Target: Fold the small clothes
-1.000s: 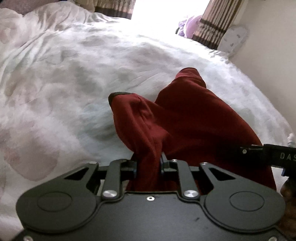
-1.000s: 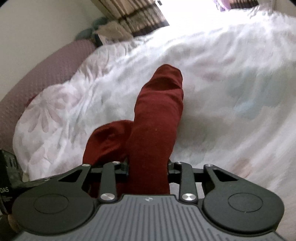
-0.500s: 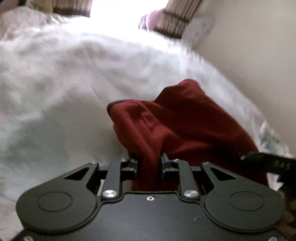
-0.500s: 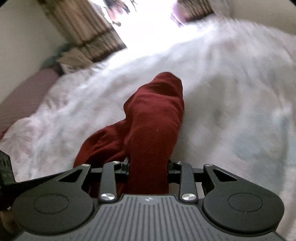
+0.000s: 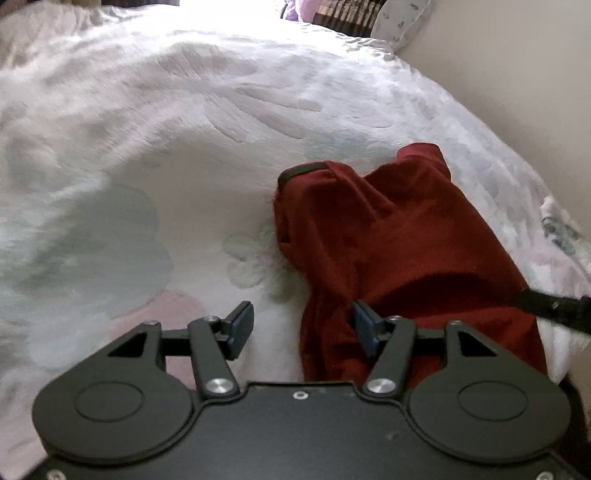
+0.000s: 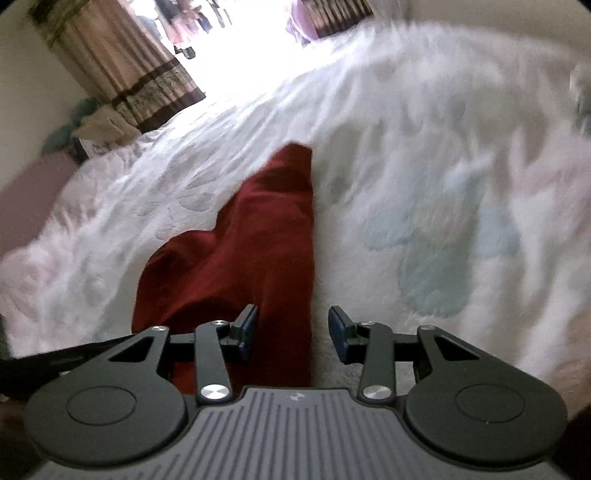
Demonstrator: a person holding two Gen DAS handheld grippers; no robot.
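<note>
2 grippers are seen with their jaws spread wide and nothing clamped. The left gripper (image 5: 301,326) is held low over the bedspread (image 5: 155,155); its blue-padded fingers (image 5: 242,325) are parted, and the dark red garment (image 5: 388,240) passes between them, crowding the right finger without being pinched. The right gripper (image 6: 291,328) is opened about as far, and a long strip of the dark red garment (image 6: 258,240) runs up between its fingers (image 6: 338,328), lying against the left pad and clear of the right one.

The garment is laid flat on the bedspread, a soft, rumpled white quilt printed with faint pink and pale blue flowers. The cloth looks like a matte knit, loosely bunched, with a dark band (image 5: 303,170) at one raised edge. In the left wrist view it spreads away from the gripper toward the plain wall (image 5: 517,74); in the right wrist view it narrows to a point far from the gripper.

Beyond the garment, striped brown curtains (image 6: 122,70) are seen flanking a bright, washed-out window (image 6: 251,40), with a patterned pillow (image 5: 400,20) at the bed's far corner.
</note>
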